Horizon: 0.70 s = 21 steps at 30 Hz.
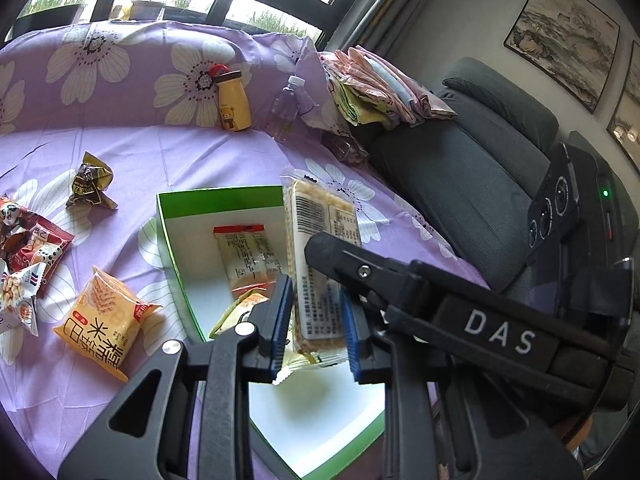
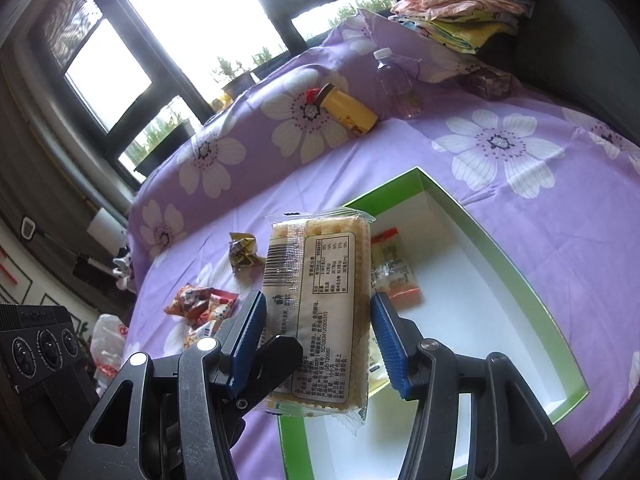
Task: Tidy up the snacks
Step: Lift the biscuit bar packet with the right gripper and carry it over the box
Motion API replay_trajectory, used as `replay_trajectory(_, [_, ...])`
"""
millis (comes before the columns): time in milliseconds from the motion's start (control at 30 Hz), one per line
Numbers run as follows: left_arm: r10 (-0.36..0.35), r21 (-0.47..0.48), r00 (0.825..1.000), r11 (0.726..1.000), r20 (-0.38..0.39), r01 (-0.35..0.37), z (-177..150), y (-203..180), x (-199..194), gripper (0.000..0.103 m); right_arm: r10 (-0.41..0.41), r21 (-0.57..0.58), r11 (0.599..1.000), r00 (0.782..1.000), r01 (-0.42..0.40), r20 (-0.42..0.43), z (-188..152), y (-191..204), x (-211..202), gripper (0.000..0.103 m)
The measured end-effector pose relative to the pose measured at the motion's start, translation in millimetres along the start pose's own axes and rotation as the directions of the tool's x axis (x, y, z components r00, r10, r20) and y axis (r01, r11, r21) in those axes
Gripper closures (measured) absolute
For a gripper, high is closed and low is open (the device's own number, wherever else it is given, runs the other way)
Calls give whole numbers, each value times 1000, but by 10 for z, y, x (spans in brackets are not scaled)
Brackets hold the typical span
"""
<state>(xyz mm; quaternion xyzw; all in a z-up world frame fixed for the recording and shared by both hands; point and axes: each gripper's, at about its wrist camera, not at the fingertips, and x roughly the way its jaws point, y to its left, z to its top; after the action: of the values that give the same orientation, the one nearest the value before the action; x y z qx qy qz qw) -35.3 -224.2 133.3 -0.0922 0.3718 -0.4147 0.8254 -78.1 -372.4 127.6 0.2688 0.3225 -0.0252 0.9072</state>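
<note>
Farthest left on the purple flowered sheet (image 1: 160, 152) lies a heap of small red and white packets (image 1: 28, 236). We make out at least three, but they overlap too much for a sure count. Next come one dark crumpled wrapper (image 1: 90, 184) and one yellow packet (image 1: 106, 320), so at least five snacks are loose outside the box. In the middle sits the one green-rimmed box (image 1: 216, 194), open, with two packets on its white floor: an orange-ended packet (image 1: 246, 256) and a pale packet (image 1: 240, 308), half hidden behind our tool. Above the box we hold the single cracker packet (image 1: 320, 220) on end, label toward us. The left gripper (image 1: 316, 324) has its jaws drawn almost together, with the packet's lower end between the blue pads, apparently pinched. The right gripper (image 2: 318, 344) is clenched across the packet's width, a pad on each long edge. We judge this to be the placing step, with the task perhaps a third done. Next we should lower the packet into the free floor to the right of the two inside, then loosen both grips. At the back stand two bottles, one yellow bottle (image 1: 234, 102) and one clear bottle (image 1: 286, 106).
</note>
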Motion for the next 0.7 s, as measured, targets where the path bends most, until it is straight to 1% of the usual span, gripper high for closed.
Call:
replay_trajectory(467, [-12,-29,997,1000,-79,10,-6,-15,264,81,-27,62,998,998,30,-49,38,-267,118,46])
replay_trajectory(700, [-15,-51,993,999,-114,9,-32,21,346,81,-43,68,997,996,49,-81,33,-330,183,46])
